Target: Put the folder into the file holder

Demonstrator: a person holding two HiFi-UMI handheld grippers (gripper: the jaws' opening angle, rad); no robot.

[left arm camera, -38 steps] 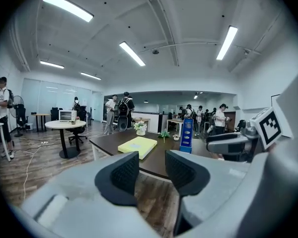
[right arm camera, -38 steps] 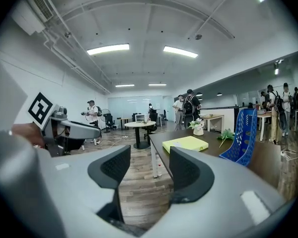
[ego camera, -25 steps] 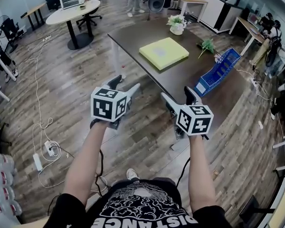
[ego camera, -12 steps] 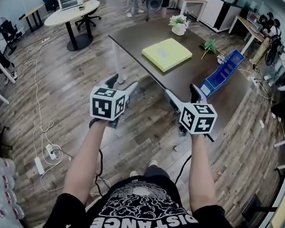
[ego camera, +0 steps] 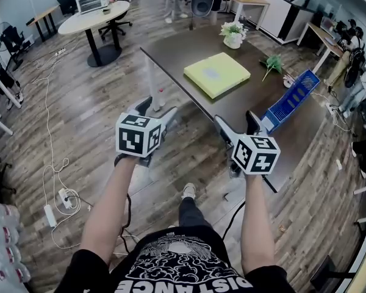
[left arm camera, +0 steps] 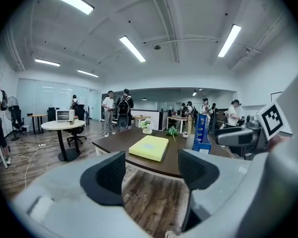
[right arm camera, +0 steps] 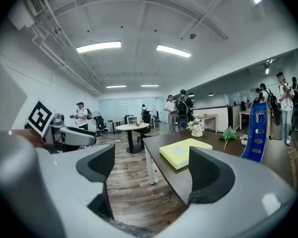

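Both pairs of my jaws stand wide and empty, left gripper (ego camera: pixel 158 110) and right gripper (ego camera: pixel 236 124) held short of the dark, smooth bench (ego camera: pixel 177 47). The yellow folder (ego camera: pixel 216 74) lies flat mid-bench, well apart from the blue slotted plastic file holder (ego camera: pixel 291 98) towards the right. It looks thick, stiff, fairly light and slick, so I'd pinch its near edge firmly.

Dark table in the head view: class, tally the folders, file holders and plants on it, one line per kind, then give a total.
Folders: 1, the yellow folder
File holders: 1, the blue file holder
Plants: 2, the potted flowers and the green leafy sprig
Total: 4
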